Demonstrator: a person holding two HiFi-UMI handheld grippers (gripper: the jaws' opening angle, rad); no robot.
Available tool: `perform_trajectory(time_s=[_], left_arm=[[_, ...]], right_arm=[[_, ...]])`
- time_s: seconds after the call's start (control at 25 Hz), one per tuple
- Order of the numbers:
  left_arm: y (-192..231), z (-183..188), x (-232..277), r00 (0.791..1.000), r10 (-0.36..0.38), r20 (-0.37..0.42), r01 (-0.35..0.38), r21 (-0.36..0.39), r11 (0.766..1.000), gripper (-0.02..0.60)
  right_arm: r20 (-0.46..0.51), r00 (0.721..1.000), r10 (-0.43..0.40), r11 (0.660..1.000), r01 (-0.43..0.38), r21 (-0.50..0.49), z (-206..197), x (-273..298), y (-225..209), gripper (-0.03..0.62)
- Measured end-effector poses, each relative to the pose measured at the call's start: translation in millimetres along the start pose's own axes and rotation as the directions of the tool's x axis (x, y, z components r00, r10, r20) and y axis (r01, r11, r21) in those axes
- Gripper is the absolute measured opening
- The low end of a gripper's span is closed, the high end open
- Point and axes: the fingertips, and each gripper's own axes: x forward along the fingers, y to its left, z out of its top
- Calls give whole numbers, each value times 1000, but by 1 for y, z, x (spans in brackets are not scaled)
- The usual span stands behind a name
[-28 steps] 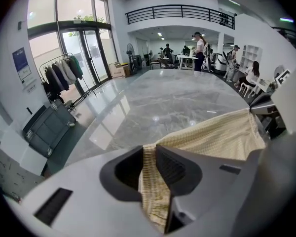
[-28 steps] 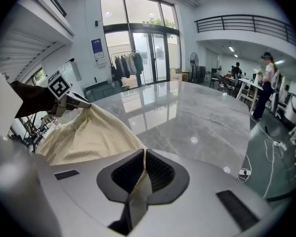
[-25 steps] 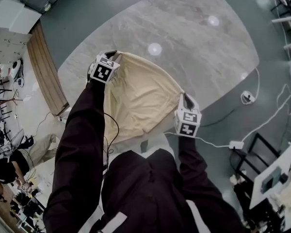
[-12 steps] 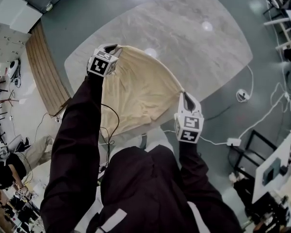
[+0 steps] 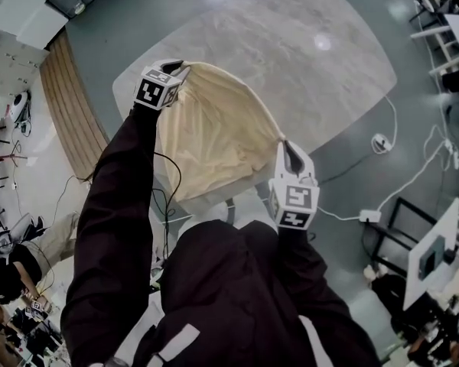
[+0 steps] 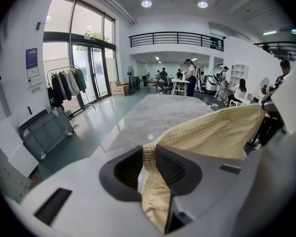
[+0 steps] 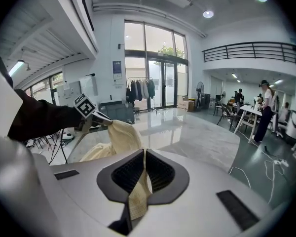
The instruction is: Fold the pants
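The soft, light, pale yellow checked fabric pants [image 5: 214, 136] sag at centre frame over the grey marble surface [image 5: 314, 75], so grip the edges, which your left gripper [image 5: 176, 67] and right gripper [image 5: 288, 147] each pinch.

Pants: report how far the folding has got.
Done: the left gripper and the right gripper are each shut on an edge of the yellow checked pants. In hand: the cloth hangs spread between them over the marble table. Left: no fold shows yet; the pants probably need laying flat on the table and folding over.
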Motion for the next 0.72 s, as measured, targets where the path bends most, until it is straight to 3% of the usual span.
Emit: perform_trajectory(time_s=[0.48, 0.72], left_arm=[[17, -40, -25, 993, -92, 78, 91, 19, 996, 80], [21, -61, -31, 987, -122, 108, 119, 31, 992, 80]], right_arm=[[36, 999, 29, 999, -27, -40, -5, -36, 92, 17], [16, 999, 32, 994, -30, -107, -16, -40, 123, 17]])
